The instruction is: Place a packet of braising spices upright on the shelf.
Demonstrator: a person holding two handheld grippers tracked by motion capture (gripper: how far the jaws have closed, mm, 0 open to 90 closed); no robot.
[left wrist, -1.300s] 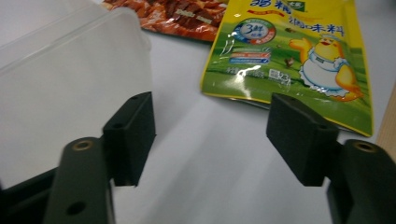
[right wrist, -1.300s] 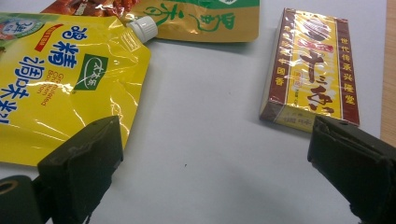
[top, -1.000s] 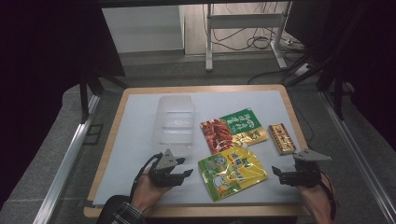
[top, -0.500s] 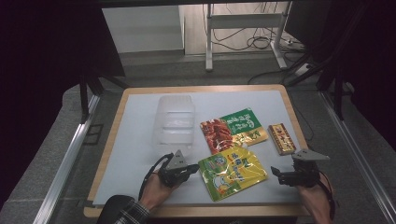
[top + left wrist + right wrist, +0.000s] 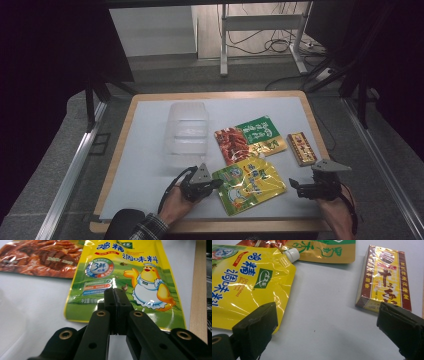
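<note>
Surface (image 5: 145, 150): white sheet on a wood-edged top, carrying a clear plastic tray (image 5: 186, 131), a red-and-green packet (image 5: 247, 139), a brown box (image 5: 301, 148) and the yellow pouch (image 5: 249, 182).
Room: dark, with grey floor and cables behind.
Change: the left gripper (image 5: 216, 184) has moved right, up to the yellow pouch's left edge; the right gripper (image 5: 293, 186) has barely shifted.
Left jaws: pressed together, tips over the pouch's near edge; whether they pinch it cannot be told.
Right jaws: spread wide, the pouch just beside one jaw, the box by the other.
</note>
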